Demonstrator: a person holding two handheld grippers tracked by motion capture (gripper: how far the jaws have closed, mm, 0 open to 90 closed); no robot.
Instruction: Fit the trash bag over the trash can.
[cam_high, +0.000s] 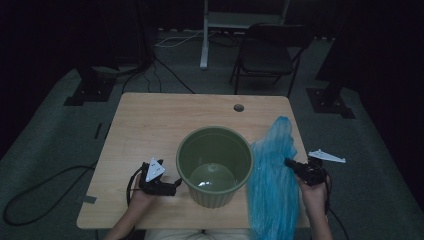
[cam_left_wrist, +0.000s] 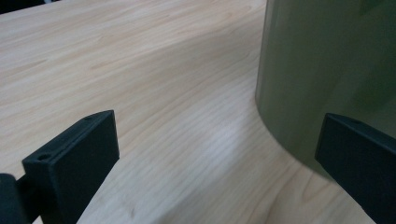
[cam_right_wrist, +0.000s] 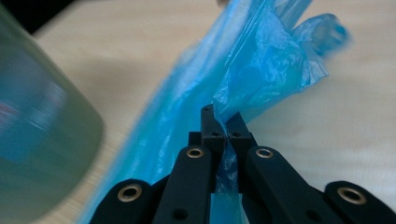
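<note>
Beyond the wooden table (cam_high: 150, 120)
A dark folding chair (cam_high: 270, 50) stands on grey carpet; black cables (cam_high: 45, 190) trail across the floor.

Bucket (cam_high: 215, 172) blocks table (cam_high: 165, 117) centre; blue bag (cam_high: 272, 175) fills the right edge. Far half and left side open.

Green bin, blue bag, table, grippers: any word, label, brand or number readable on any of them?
None. The green bin, the blue plastic bag, the wooden table and both grippers carry no legible text; the pale patch inside the bin is a reflection.
</note>
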